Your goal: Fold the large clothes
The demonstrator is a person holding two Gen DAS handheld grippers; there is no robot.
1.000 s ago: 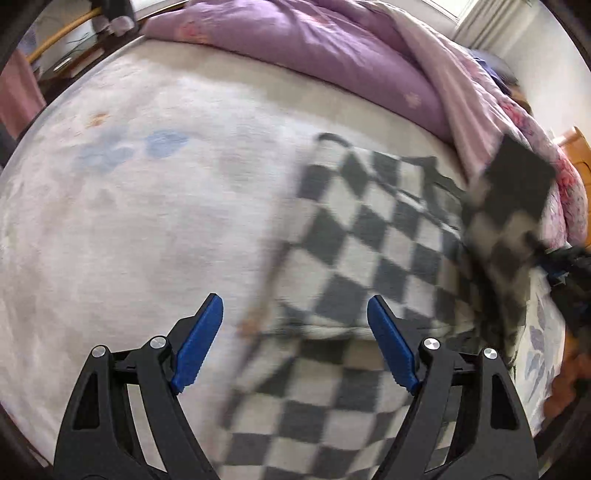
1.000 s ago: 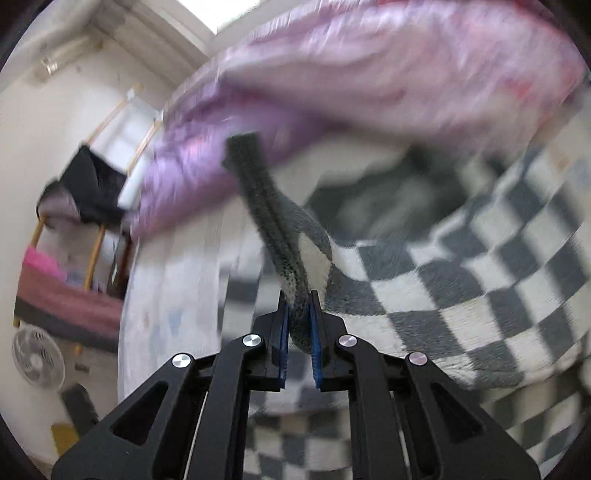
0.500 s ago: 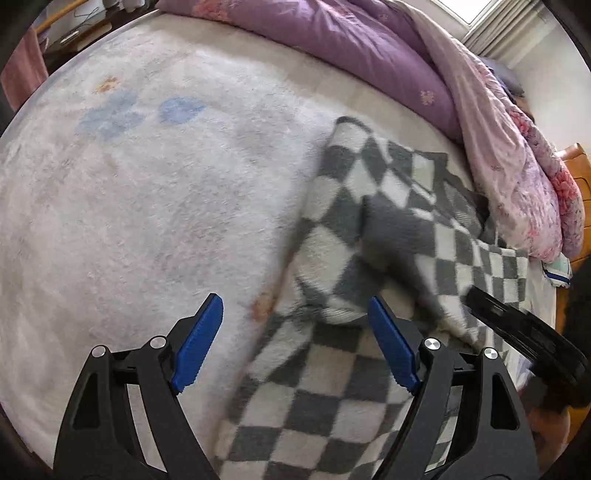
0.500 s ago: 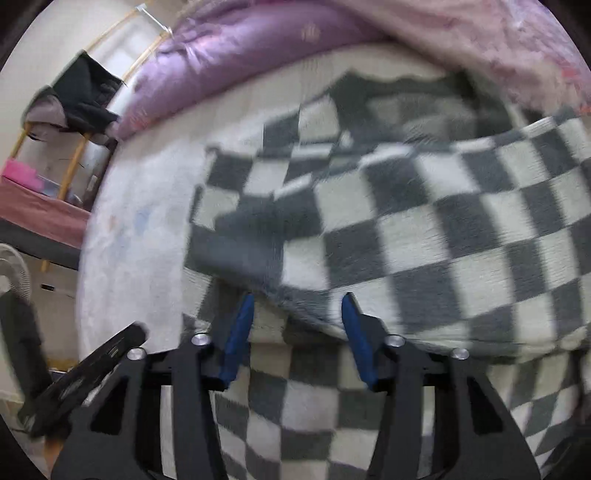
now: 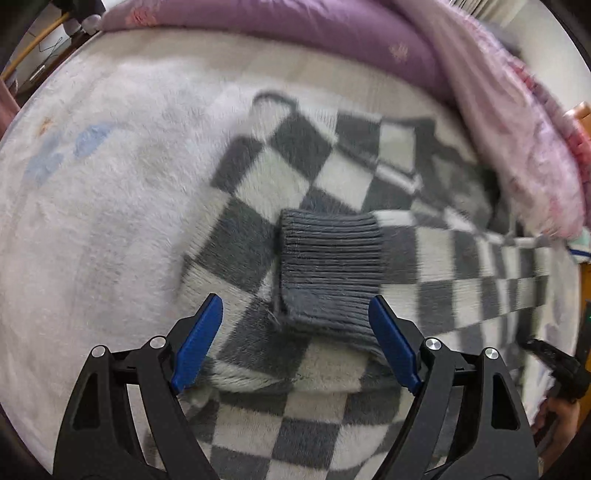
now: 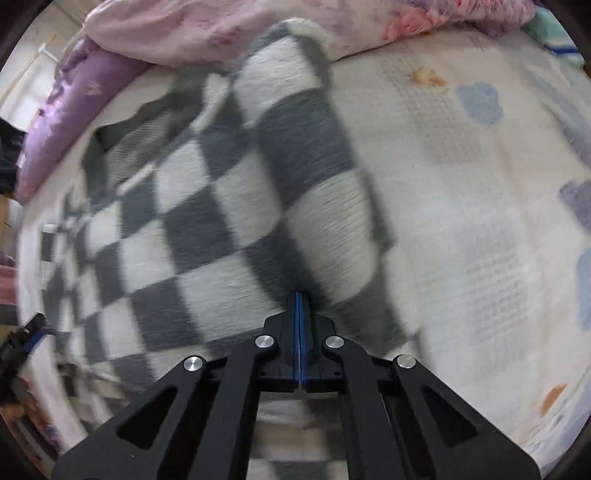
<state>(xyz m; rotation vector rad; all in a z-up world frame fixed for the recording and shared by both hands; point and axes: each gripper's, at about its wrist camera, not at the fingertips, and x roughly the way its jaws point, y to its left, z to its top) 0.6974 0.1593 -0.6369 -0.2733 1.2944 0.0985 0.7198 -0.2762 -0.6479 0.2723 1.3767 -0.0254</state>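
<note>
A grey-and-white checkered fleece garment [image 5: 280,192] lies spread on the bed. One sleeve is folded across it, and its grey ribbed cuff [image 5: 328,273] lies just in front of my left gripper [image 5: 295,339], which is open and empty above the cloth. In the right wrist view the garment [image 6: 177,229] fills the left half, with a rolled sleeve [image 6: 314,177] running away from my right gripper [image 6: 300,306]. Its jaws are closed together at the sleeve's near end; the view is blurred, so I cannot tell whether cloth is pinched.
The bed has a pale fluffy cover [image 5: 92,206] with faint blue prints. A purple and pink quilt [image 5: 332,29] is bunched along the far edge. The other gripper shows at the right edge of the left wrist view [image 5: 557,369].
The right gripper let go of the sleeve cuff, opened, swung to the garment's right side and closed again. The cuff now lies flat on the garment. The left gripper stayed open and moved closer.
</note>
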